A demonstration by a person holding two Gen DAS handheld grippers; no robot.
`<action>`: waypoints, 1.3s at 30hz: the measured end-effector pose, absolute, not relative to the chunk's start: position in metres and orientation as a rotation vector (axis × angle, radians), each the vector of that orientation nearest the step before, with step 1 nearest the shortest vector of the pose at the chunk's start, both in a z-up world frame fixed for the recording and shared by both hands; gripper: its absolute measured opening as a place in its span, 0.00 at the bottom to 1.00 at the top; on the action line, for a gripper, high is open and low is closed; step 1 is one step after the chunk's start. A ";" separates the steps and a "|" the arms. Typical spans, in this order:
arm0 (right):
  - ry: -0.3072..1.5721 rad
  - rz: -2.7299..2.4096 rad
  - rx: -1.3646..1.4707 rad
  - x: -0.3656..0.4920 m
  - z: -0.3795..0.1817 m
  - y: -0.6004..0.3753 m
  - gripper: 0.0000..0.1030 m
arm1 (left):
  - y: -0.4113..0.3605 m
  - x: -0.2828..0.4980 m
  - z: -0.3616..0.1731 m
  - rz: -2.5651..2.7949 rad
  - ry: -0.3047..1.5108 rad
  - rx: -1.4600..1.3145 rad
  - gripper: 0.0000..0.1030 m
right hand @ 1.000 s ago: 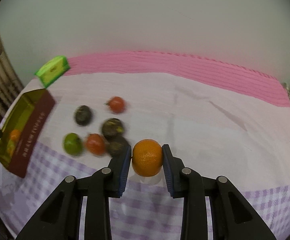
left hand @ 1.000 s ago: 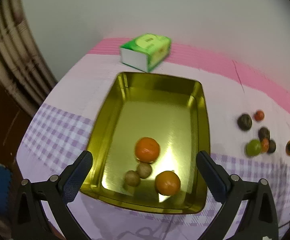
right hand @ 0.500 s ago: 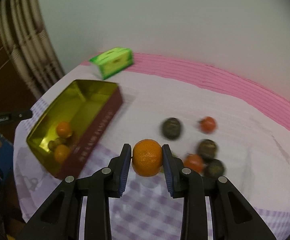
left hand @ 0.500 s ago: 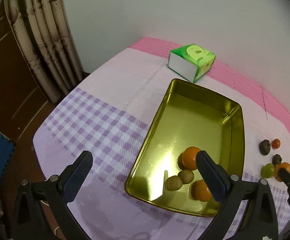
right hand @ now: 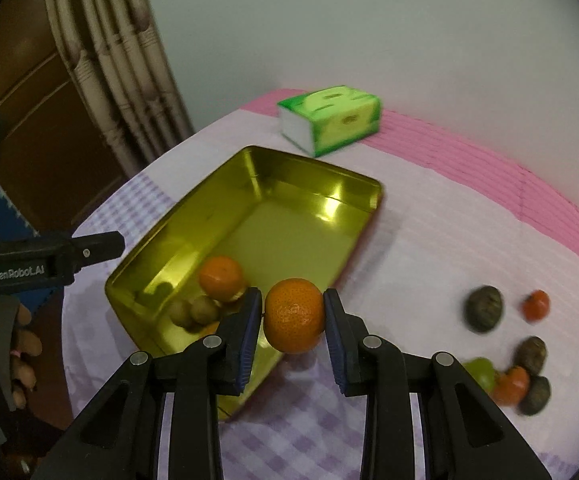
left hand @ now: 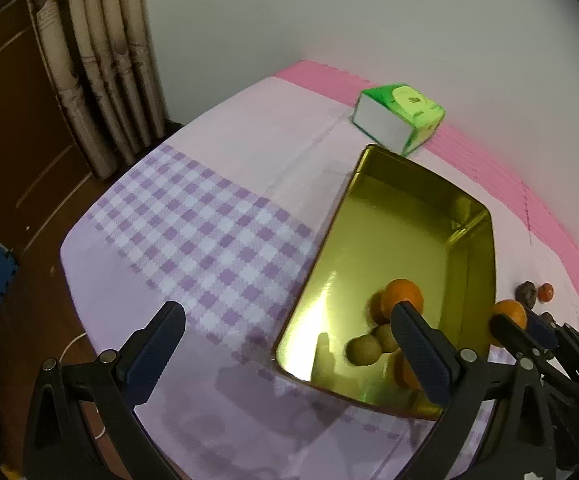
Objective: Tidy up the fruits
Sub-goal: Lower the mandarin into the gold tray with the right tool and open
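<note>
Orange (right hand: 294, 315) pinched between the pads of the right gripper (right hand: 292, 322), apparently at the near long wall of the gold tray (right hand: 321, 168), left and ahead; left gripper (left hand: 289, 354) spread, empty.

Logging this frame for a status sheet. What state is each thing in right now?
right gripper: shut on the held orange, at the tin's near edge
left gripper: open, holding nothing
gold tin: lidless, holding oranges and two kiwis
tissue box: lying beyond the tin
loose fruit: on the cloth, outside the tin
</note>
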State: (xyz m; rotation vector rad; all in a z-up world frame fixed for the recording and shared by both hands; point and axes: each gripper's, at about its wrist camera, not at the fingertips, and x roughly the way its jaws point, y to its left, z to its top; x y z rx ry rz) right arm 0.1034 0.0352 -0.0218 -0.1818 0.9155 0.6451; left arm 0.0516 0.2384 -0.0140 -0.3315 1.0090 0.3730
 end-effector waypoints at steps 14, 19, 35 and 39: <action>0.970 0.685 -0.258 0.103 -0.046 0.066 0.31 | 0.256 0.049 -0.024 0.483 1.062 -0.355 0.99; 0.985 0.683 -0.269 0.103 -0.052 0.070 0.32 | 0.257 0.050 -0.027 0.493 1.073 -0.359 0.99; 1.008 0.678 -0.264 0.105 -0.054 0.068 0.40 | 0.248 0.054 -0.029 0.461 1.081 -0.318 0.99; 0.972 0.680 -0.265 0.100 -0.044 0.065 0.61 | 0.237 0.056 -0.022 0.416 1.051 -0.282 0.99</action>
